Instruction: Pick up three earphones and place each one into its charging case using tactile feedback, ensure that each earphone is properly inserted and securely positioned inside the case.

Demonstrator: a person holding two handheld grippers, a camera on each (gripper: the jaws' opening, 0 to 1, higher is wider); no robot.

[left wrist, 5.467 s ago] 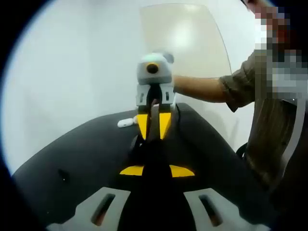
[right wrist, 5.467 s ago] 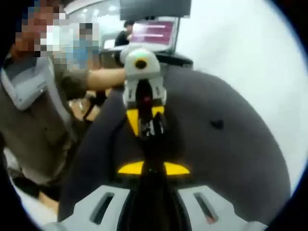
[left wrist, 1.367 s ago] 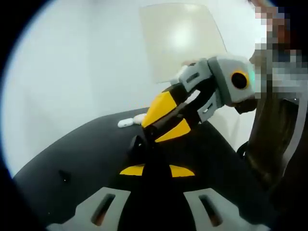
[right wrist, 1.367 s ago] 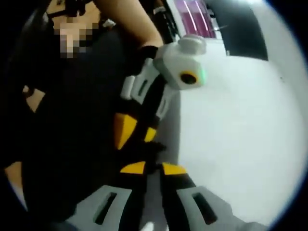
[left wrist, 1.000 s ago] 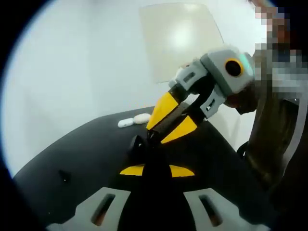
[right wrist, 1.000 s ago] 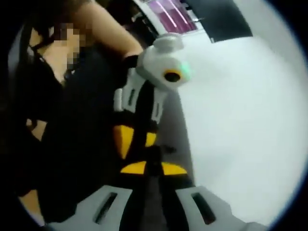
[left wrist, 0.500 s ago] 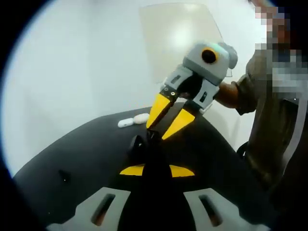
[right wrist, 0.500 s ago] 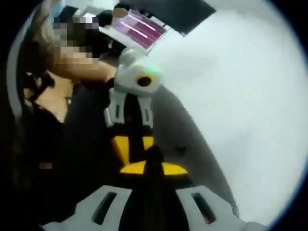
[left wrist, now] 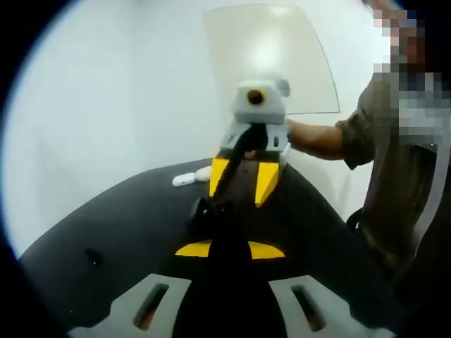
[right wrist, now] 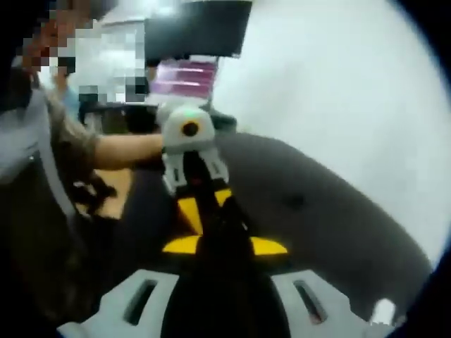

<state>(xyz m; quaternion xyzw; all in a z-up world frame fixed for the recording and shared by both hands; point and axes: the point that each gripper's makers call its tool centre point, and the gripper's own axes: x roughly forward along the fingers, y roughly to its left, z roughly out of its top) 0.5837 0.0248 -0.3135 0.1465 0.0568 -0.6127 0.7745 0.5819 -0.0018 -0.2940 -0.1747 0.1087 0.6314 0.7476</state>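
Looks like an office or lab: plain white walls, a black table [left wrist: 106,225], and behind it a monitor [right wrist: 187,76] glowing pink with someone seated nearby.

Whatever sits between the left gripper [left wrist: 230,248] and the right gripper [left wrist: 239,184] is a dark lump against the black mat [left wrist: 106,232], and I cannot tell whether it is a charging case or what either tip grips. The two white earphones [left wrist: 194,176] just beyond the right gripper are too small to show their shape or how they lie. From the right gripper view the left gripper [right wrist: 201,211] is smeared by blur, its jaws unreadable, and the screen [right wrist: 184,76] behind it is a pink haze. The person's sleeve [left wrist: 394,169] runs off the edge.
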